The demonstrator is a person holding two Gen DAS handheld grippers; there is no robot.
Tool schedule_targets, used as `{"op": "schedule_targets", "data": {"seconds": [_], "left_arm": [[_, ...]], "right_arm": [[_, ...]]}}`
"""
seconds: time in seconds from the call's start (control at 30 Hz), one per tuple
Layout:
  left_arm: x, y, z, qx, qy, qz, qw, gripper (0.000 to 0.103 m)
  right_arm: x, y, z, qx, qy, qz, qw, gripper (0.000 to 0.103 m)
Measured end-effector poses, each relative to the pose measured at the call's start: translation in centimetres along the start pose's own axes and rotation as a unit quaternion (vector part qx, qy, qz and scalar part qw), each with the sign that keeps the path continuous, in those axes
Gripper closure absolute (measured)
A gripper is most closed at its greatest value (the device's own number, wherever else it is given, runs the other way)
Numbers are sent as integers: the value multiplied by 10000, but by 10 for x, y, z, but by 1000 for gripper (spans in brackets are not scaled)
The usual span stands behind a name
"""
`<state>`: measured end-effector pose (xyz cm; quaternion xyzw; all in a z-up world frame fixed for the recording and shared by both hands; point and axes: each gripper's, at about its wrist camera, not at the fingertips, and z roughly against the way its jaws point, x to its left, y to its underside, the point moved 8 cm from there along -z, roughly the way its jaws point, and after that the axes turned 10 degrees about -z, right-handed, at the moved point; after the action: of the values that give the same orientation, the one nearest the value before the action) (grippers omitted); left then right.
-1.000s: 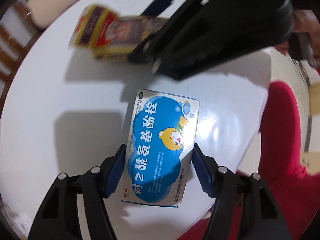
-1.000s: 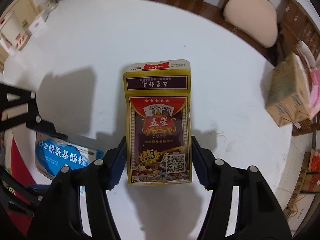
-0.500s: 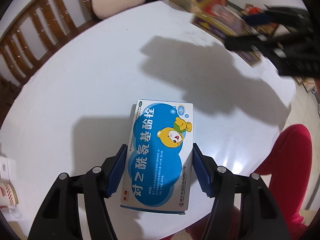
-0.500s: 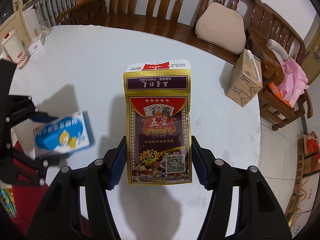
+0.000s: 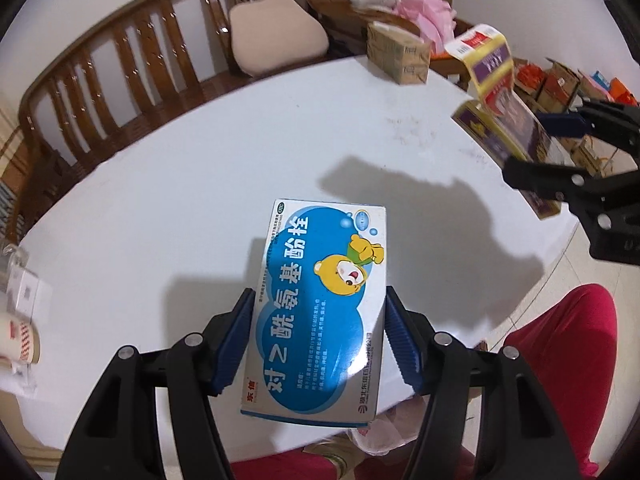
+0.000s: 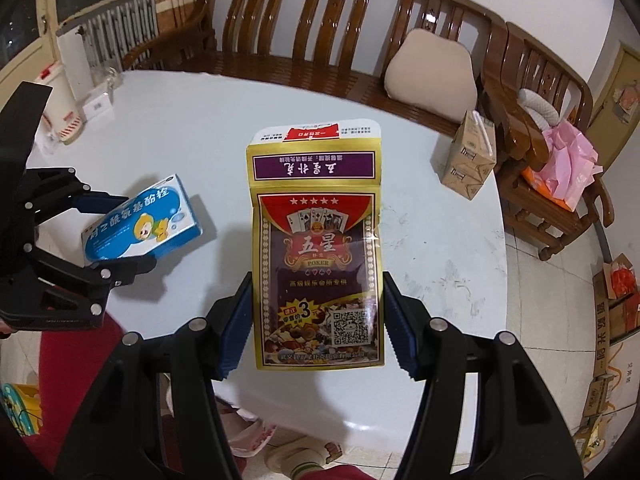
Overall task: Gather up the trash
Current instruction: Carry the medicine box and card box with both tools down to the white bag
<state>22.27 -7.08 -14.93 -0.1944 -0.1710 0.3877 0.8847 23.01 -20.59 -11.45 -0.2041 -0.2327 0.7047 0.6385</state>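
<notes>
Wooden benches are curving behind the round white worktop (image 6: 168, 128), now bare in the middle; both boxes are riding higher above it than a second ago; the left tool (image 5: 318, 340) is clamping the blue medicine box (image 5: 320, 304) at frame centre; the right tool (image 6: 318, 330) is gripping the gold card packet (image 6: 316, 248); judging so, both pieces are heading for disposal; a cardboard carton (image 6: 468, 164) is waiting at upper right.

I see a round white table (image 6: 460, 248) under bright light; at twelve o'clock a wooden bench (image 6: 304, 36) with a beige cushion (image 6: 430, 76), white wall (image 6: 552, 4) behind, pale tiled floor (image 6: 560, 312) at three.
</notes>
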Motion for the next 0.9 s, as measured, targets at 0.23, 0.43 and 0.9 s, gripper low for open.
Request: {"op": "schedule_targets", "data": {"seconds": [0.23, 0.43, 0.9], "left_arm": [[-1, 24, 40, -326, -76, 378, 9987, 42], [-17, 53, 55, -375, -10, 523, 9979, 42], [-74, 131, 42, -195, 299, 649, 9973, 42]], "right_arm": [[32, 27, 48, -263, -228, 71, 9994, 44], [57, 58, 78, -322, -374, 128, 9987, 44], [91, 142, 72, 53, -447, 177, 9988, 44]]}}
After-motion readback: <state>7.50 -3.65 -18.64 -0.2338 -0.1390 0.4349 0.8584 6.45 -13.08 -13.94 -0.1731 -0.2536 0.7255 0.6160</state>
